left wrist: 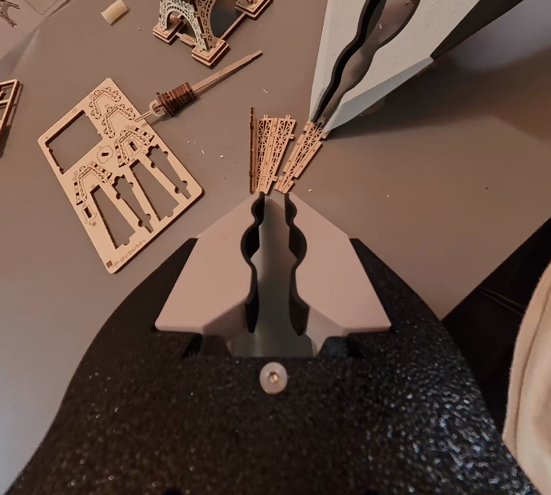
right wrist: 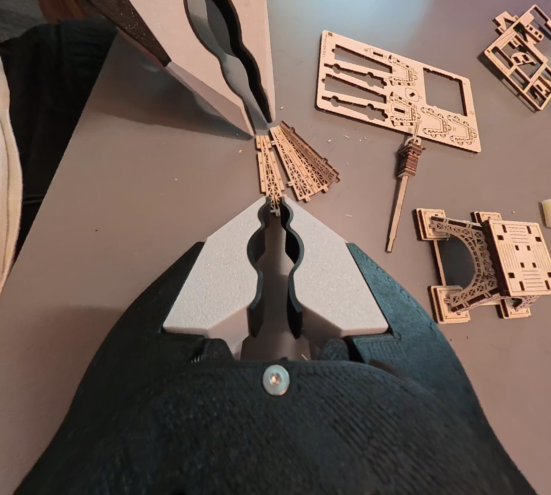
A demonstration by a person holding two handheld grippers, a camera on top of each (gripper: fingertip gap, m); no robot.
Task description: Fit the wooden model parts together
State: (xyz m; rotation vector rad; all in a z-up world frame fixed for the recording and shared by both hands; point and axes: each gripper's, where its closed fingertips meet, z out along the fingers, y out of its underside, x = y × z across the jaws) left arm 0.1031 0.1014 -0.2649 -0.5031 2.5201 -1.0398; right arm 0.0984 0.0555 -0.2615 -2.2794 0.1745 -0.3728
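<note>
The right gripper (right wrist: 273,208) pinches the near end of one flat lattice strip (right wrist: 268,170) on the table (right wrist: 149,212). The left gripper (left wrist: 274,197), slightly parted and empty, hovers at the tip of the joined lattice panels (left wrist: 269,151) just beside that strip. One tower base (left wrist: 205,0), one spire (left wrist: 179,99) and one cut-out sheet (left wrist: 119,173) lie apart.

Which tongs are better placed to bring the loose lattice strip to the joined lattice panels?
Right. The right tongs already straddle the loose lattice strip's near end. The left tongs are open at the joined lattice panels' narrow end, holding nothing, so they could steady those.
</note>
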